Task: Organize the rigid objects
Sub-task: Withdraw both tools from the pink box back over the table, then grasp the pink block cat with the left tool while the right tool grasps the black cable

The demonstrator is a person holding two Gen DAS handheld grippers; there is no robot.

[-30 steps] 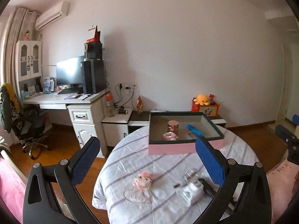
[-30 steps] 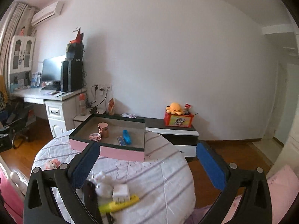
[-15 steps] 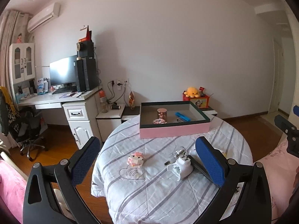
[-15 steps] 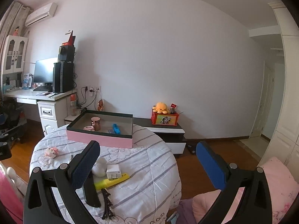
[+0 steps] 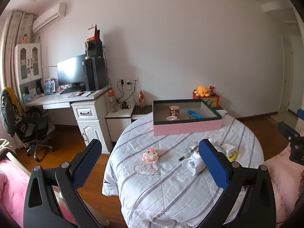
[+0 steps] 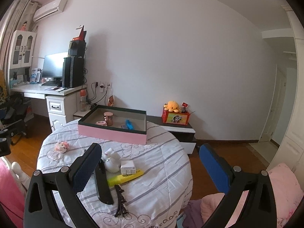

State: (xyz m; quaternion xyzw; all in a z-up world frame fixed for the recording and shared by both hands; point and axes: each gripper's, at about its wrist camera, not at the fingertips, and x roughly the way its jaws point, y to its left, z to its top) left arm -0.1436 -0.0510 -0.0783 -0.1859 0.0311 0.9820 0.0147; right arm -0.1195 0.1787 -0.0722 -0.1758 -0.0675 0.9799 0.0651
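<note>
While both grippers hang above the round table with jaws wide apart and holding nothing, the step seems to be choosing the next item. The pink box at the far side already contains a copper jar and a blue item. Near the right gripper lie a white charger, a yellow marker, a black hair clip. The left gripper faces a small pink toy. Next move calls for lowering and closing on one item.
</note>
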